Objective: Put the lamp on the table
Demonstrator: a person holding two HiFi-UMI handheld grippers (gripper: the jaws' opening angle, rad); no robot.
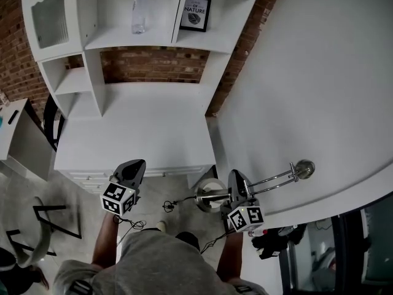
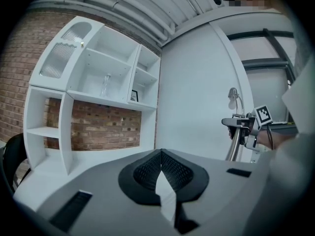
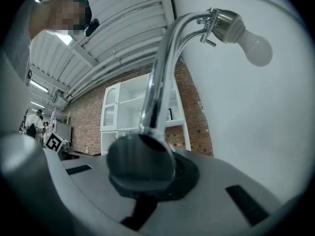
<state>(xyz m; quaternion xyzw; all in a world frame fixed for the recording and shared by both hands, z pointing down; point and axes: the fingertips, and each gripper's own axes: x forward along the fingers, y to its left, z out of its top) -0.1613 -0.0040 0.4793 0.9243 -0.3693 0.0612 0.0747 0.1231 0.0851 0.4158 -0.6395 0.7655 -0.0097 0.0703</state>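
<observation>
The lamp (image 1: 273,180) is chrome, with a round base (image 1: 209,192), a twin-rod stem and a bare white bulb (image 3: 257,50). It is off the floor, right of the white table (image 1: 135,134) and close to the white wall. My right gripper (image 1: 236,186) is shut on the stem just above the base. In the right gripper view the stem (image 3: 165,68) rises from the jaws and curves over to the bulb. My left gripper (image 1: 132,171) hangs in front of the table's front edge, shut with nothing in it. From the left gripper view the lamp (image 2: 235,132) shows at the right.
White shelves above the table hold a clear bottle (image 1: 139,11) and a framed print (image 1: 195,12). A brick wall lies behind. The lamp's cable (image 1: 172,204) trails on the floor. A dark chair (image 1: 55,220) stands at the left, and a second desk (image 1: 18,134) at the far left.
</observation>
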